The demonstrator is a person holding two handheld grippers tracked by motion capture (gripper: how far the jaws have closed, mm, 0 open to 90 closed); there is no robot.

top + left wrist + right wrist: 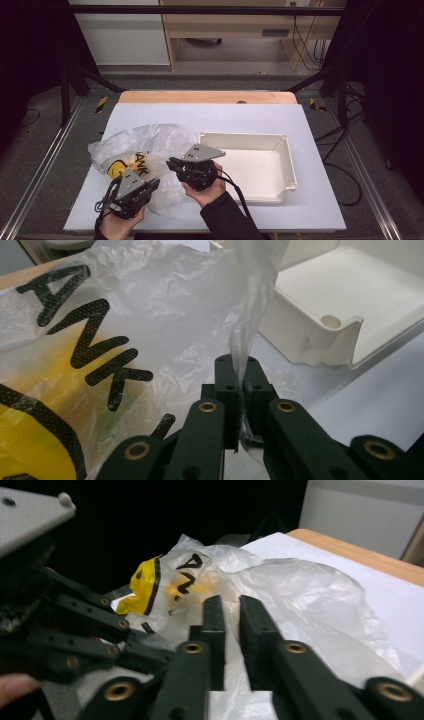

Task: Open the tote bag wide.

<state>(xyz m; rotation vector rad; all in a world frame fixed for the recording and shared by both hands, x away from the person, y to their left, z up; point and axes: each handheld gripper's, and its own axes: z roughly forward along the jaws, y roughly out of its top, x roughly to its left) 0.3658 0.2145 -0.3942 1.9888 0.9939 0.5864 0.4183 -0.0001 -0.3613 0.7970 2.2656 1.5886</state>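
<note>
My left tongs (239, 390) are clamped on a twisted edge of the thin clear plastic bag with yellow print (142, 150), lying on the bench (320, 210) left of the empty white tray (290, 165); right tongs (231, 630) slightly apart, holding nothing; bag handling seems only begun

Clear, crinkled plastic bag (165, 325), milky white where it bunches, with bold black letters and a bright yellow patch edged in black just left of the black fingers (227, 385). Right of those fingers sits a cream-white tray (345, 335), plain, no pattern. Beneath, a pale lavender-white sheet (320, 200) over a light wood table (205, 97).
</note>
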